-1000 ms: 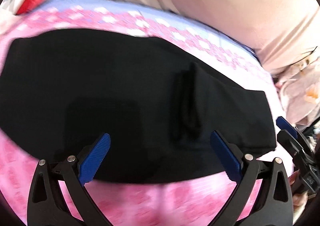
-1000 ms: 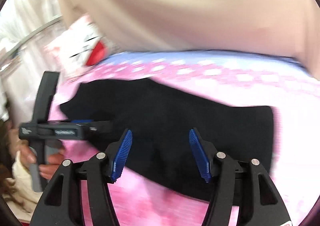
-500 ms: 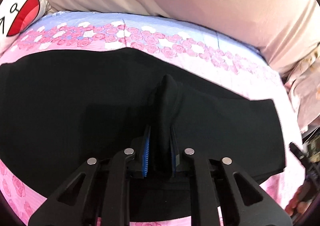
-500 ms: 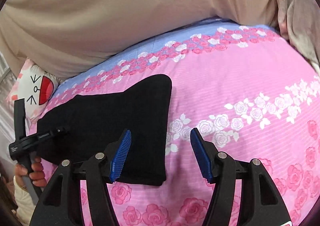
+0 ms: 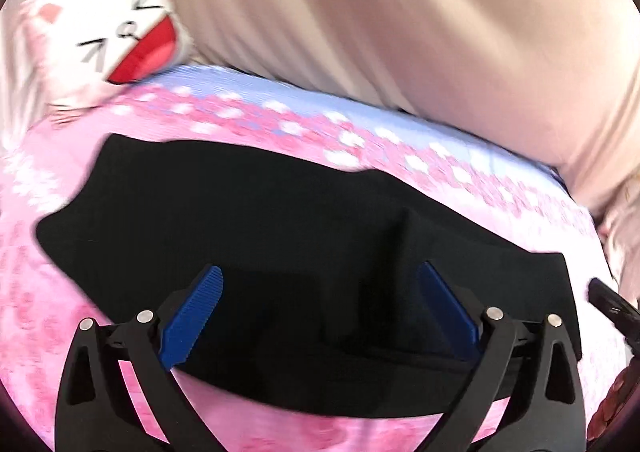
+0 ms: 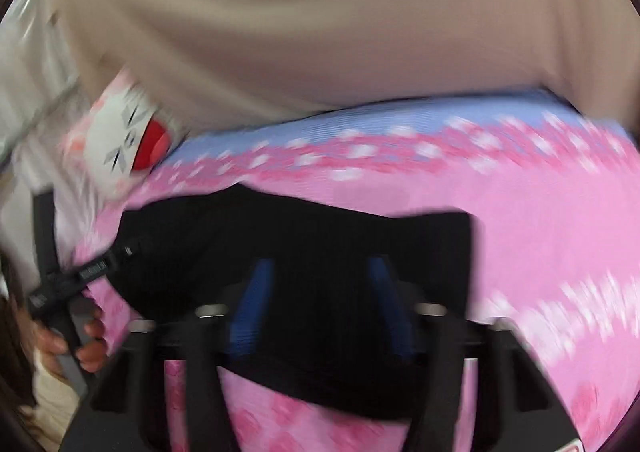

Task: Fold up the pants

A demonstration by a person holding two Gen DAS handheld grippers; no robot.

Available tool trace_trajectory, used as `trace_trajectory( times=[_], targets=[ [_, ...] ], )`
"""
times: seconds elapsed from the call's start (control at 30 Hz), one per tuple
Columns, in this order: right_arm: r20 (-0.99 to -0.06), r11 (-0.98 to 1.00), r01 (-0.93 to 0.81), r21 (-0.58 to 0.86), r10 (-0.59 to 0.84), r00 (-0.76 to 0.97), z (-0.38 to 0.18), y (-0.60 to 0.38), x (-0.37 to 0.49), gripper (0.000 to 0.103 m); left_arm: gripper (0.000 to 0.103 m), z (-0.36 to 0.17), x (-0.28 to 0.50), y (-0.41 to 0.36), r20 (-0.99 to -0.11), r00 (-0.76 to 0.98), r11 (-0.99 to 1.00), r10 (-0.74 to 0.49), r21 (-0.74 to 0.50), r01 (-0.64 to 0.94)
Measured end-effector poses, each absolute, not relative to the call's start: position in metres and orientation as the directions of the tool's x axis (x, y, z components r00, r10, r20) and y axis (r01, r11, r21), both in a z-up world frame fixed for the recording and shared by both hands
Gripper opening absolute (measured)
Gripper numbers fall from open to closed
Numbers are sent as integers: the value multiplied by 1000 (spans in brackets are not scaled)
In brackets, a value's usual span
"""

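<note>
Black pants point(image 5: 288, 236) lie flat and folded lengthwise on a pink floral bedsheet point(image 5: 48, 300), with a small raised ridge of cloth point(image 5: 408, 228) near the middle. My left gripper point(image 5: 320, 316) is open just above the pants' near edge, holding nothing. In the blurred right wrist view the pants point(image 6: 320, 236) lie ahead, and my right gripper point(image 6: 318, 304) is open over their near edge, empty. The left gripper point(image 6: 76, 280) shows at that view's left, in a hand.
A white cartoon-face pillow point(image 5: 116, 36) lies at the bed's far left. A beige curtain point(image 5: 400, 20) hangs behind the bed. The sheet has a blue band point(image 5: 248, 92) along the far side. The right gripper's tip point(image 5: 612, 304) shows at the left view's right edge.
My left gripper was shut on the ridge of cloth half a second ago; it has let go, opened and drawn back. My right gripper has swung left, back over the pants.
</note>
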State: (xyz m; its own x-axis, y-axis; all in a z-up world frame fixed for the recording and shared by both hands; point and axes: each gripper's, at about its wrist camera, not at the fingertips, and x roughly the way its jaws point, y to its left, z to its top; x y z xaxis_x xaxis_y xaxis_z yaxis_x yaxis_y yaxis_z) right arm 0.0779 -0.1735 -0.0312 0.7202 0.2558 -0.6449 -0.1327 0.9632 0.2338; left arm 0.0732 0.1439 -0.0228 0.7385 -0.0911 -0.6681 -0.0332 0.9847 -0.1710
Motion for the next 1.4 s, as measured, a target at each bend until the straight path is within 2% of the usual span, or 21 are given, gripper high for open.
trace_trajectory(
  times=[0.03,0.1,0.2,0.27,0.3,0.43,0.53,0.6,0.67,0.73,0.8,0.9,0.97,1.0,1.1,1.17,1.23,1.27,1.3,1.33,1.4],
  targets=[
    [-661,958,-167,233,282,696,-35,-162,90,0,96,-22,72,153,-671,737,984,-76,-169,-53],
    [-687,942,-213,259,335,644,-53,-135,120,0,96,-25,74,171,-681,730,980,-59,-179,-87],
    [-775,951,-230,205,301,556,-90,-102,151,0,96,-32,71,195,-700,714,974,-27,-180,-140],
    [-770,966,-217,144,247,588,-91,-89,155,0,96,-37,67,219,-712,702,963,21,-174,-205],
    [-778,968,-213,133,235,582,-86,-85,154,6,96,-40,64,231,-713,700,958,33,-177,-226],
    [-746,942,-275,191,322,584,-66,-63,152,7,96,-53,60,281,-728,681,913,80,-221,-344],
    [-796,945,-297,140,285,534,-91,-37,169,6,96,-60,61,303,-737,673,886,65,-268,-378],
    [-781,946,-282,156,293,552,-86,-38,167,7,96,-60,61,305,-734,676,887,60,-271,-373],
    [-768,948,-255,193,307,562,-70,-55,151,19,96,-57,56,302,-725,685,903,78,-239,-356],
    [-727,957,-198,213,291,622,-53,-87,128,62,97,-55,52,300,-718,689,909,99,-215,-356],
    [-693,975,-50,216,190,696,-41,-144,93,69,98,-57,51,302,-721,684,902,113,-213,-374],
    [-728,963,130,236,87,680,-49,-208,61,70,98,-62,52,300,-730,679,882,78,-267,-388],
    [-745,917,208,339,127,655,-65,-243,44,70,98,-62,57,288,-730,683,885,35,-295,-360],
    [-745,875,232,424,191,639,-79,-257,38,70,98,-60,59,280,-729,684,892,22,-295,-343],
    [-712,828,197,525,301,634,-103,-260,38,70,98,-52,66,245,-728,686,931,0,-251,-266],
    [-701,837,177,517,296,648,-109,-249,41,75,98,-47,67,224,-728,686,950,-11,-222,-220],
    [-683,854,125,505,307,662,-112,-239,42,74,98,-41,63,205,-722,691,961,-13,-199,-191],
    [-680,858,119,499,303,667,-114,-235,42,69,98,-40,62,200,-722,692,964,-11,-193,-185],
    [-678,857,104,505,319,662,-117,-230,44,44,98,-40,60,195,-723,691,966,-8,-185,-182],
    [-674,853,90,514,336,658,-119,-227,43,35,98,-39,59,189,-727,687,967,-3,-176,-183],
    [-653,835,85,543,357,668,-121,-231,41,28,98,-39,58,179,-736,676,968,1,-168,-184]
  ],
)
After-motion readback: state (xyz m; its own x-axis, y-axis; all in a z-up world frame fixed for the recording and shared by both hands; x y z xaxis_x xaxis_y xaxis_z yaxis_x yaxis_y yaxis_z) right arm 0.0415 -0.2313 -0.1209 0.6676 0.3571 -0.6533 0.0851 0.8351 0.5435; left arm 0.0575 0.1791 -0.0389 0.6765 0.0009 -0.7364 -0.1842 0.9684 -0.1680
